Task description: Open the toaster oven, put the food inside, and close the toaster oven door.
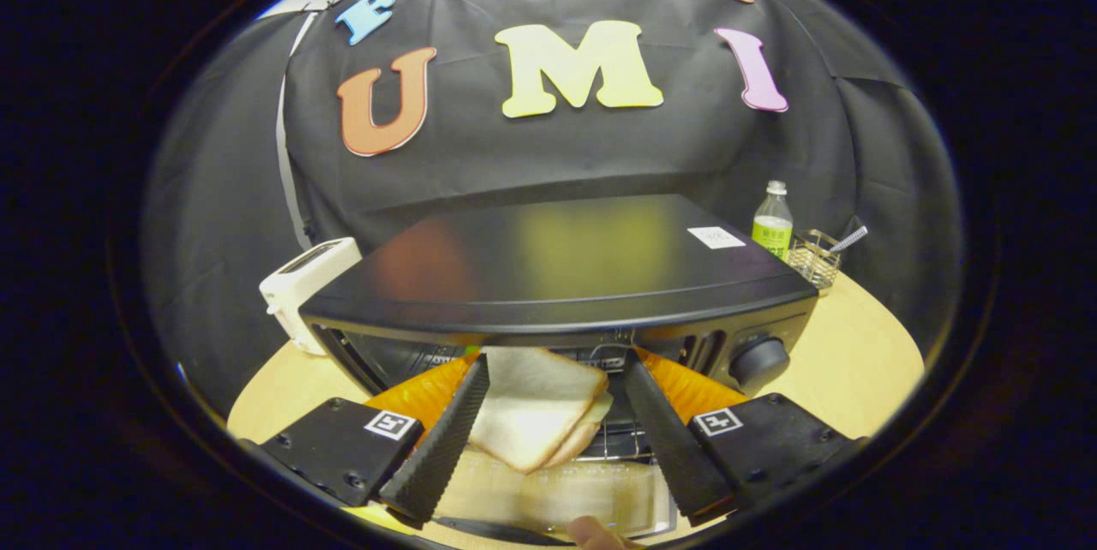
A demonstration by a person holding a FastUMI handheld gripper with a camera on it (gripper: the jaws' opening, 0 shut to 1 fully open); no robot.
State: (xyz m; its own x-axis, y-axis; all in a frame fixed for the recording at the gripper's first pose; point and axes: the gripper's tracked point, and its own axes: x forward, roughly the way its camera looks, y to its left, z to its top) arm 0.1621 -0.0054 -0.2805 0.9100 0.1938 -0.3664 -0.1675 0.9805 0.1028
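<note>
Bread point(533, 406) sat between the gripper's point(548, 379) spread fingers, touching the left one only, not squeezed, at the open toaster oven point(557, 276) mouth.

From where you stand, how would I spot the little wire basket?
Start at the big black toaster oven on the wooden table. Look past its rear corner on the knob side to the green-labelled bottle; the wire basket stands right beside it, the one see-through mesh thing, far beyond the open fingers.

Black toaster oven point(566, 263), white-and-tan bread point(533, 407)
</note>
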